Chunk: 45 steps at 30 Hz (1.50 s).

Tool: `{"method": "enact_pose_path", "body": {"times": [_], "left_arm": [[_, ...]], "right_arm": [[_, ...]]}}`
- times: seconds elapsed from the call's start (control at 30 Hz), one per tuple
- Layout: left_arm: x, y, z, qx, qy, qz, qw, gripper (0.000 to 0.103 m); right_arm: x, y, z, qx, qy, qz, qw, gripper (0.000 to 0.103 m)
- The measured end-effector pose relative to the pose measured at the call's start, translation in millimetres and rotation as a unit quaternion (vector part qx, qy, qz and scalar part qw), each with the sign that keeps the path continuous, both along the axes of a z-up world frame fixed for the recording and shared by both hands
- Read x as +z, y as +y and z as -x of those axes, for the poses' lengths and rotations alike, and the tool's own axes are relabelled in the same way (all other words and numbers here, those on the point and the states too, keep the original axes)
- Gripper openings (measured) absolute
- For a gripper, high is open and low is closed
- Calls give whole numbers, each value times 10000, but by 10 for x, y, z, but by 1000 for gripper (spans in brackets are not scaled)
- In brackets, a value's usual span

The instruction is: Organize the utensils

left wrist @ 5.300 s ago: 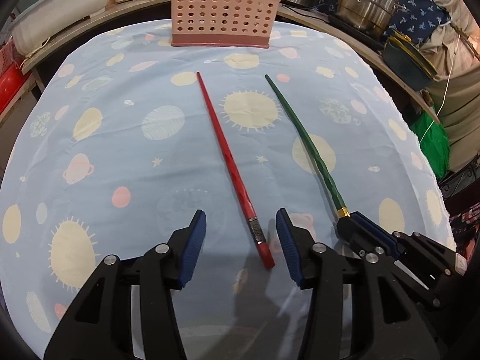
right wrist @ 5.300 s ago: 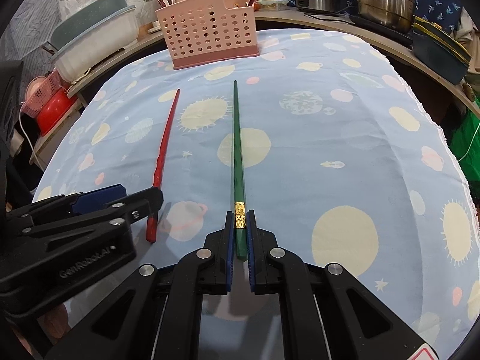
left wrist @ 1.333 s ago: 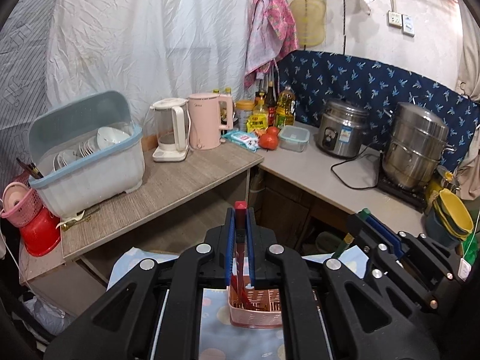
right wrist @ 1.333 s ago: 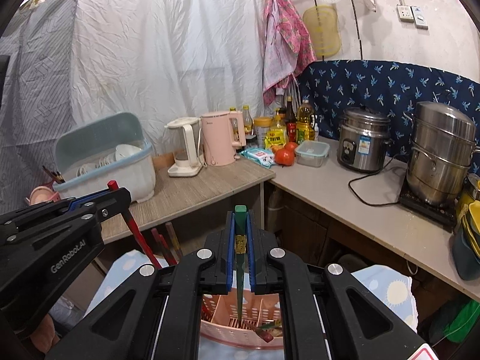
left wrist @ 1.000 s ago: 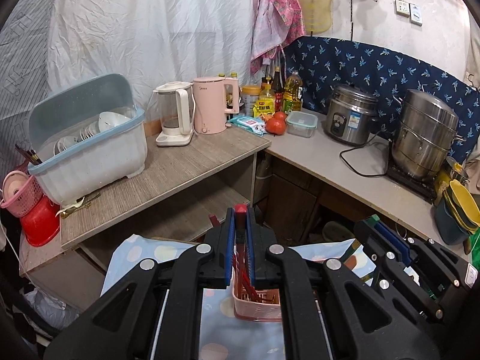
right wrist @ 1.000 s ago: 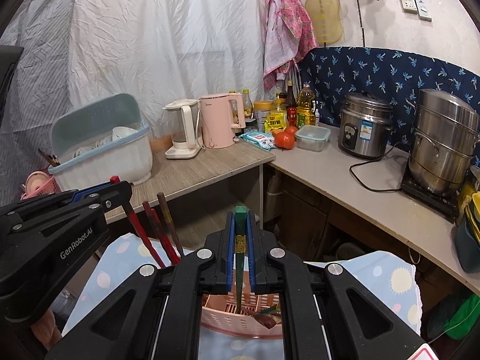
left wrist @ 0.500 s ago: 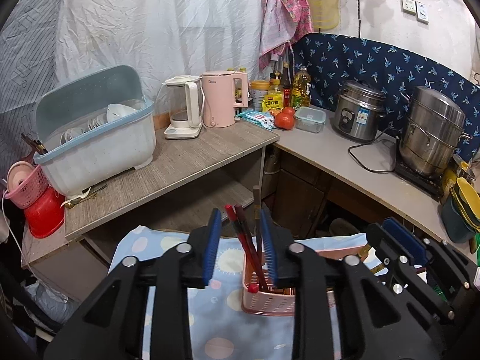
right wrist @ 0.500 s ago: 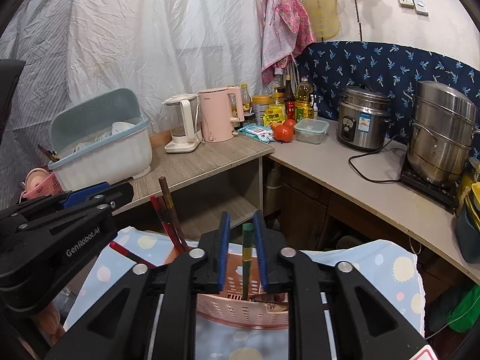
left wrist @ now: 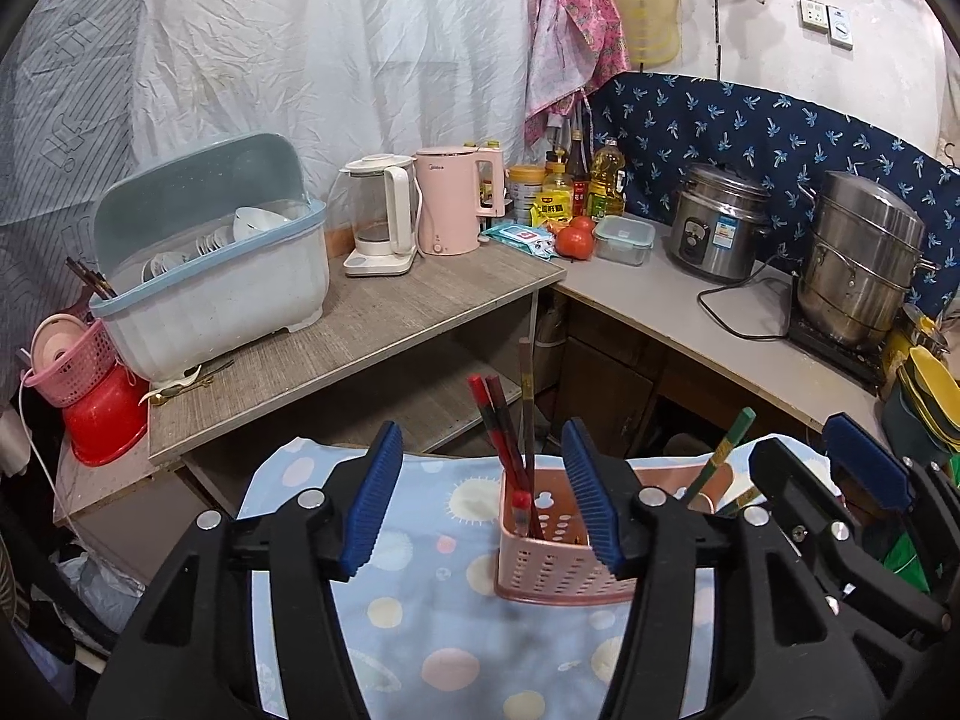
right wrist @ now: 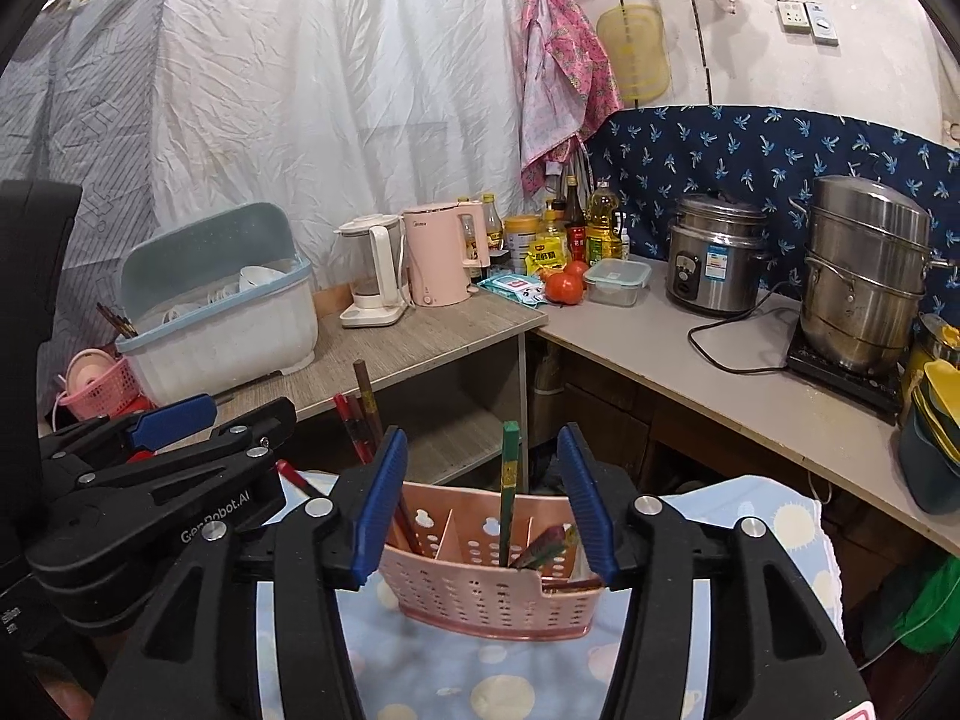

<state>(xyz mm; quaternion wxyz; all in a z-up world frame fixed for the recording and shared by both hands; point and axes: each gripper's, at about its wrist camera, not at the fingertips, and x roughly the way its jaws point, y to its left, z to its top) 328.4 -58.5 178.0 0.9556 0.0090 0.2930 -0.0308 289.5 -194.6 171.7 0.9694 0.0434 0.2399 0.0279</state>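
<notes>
A: What is shown of the left tool [left wrist: 483, 495]?

B: Its jaws are seen opening, and nothing is pressed by the blue pads [left wrist: 377, 489]. Between them, further off, the pink caddy [left wrist: 543, 564] is seen on the patterned cloth [left wrist: 420, 600], with two red chopsticks [left wrist: 501, 450] and a brown one [left wrist: 527, 414] standing in its left compartment.

A: And the right tool [right wrist: 483, 498]?

B: Its jaws are opening too, with nothing gripped. The green chopstick [right wrist: 509, 492] is stood nearly upright in a middle compartment of the caddy [right wrist: 480, 591], free of both pads. From the left view, that chopstick [left wrist: 723, 456] is seen at 3 o'clock from the red ones, leaning right.

A: Can any writing be read?

B: "GenRobot.AI" is printed in white on the side of the left tool [right wrist: 144, 462], seen at 9 o'clock in the right view. "Midea" seems to be printed on the pink kettle [right wrist: 437, 258], though it is too small to be sure. A blue label is carried by the rice cooker [right wrist: 714, 264]; its text cannot be made out.

A: What else is on the counter [right wrist: 660, 354]?

B: A dish box [right wrist: 222, 306], a clear kettle [right wrist: 372, 276], bottles [right wrist: 600, 228], tomatoes [right wrist: 564, 285] and a steel steamer pot [right wrist: 864, 276] are seen at 12 o'clock beyond the caddy.
</notes>
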Motion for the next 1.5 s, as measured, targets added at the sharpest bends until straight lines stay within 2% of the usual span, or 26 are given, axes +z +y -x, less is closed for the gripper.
{"method": "enact_pose_path", "body": {"times": [0.43,0.67,0.83,1.2,1.4,1.5], "left_arm": [[-107,133,493,33,62,19,10000,67],[-297,190,767,-13,235,16,9997,68],[-442,217,932,37,403,62,9992,77],[-712,276,1260,180,719,145,9971,84],[-803,287,1390,198,809,127,9964,85],[-806,294,1451,233,790,90,9966,87]], "right_arm": [[-39,91,556,-21,52,166,9998,60],[-202,115,845,-61,234,126,9996,61],[-328,98,1021,-136,404,30,9991,63],[-598,106,1341,-213,688,-30,9974,68],[-716,73,1481,-271,906,-181,9954,75],[-727,68,1532,-335,914,-120,9952,83]]}}
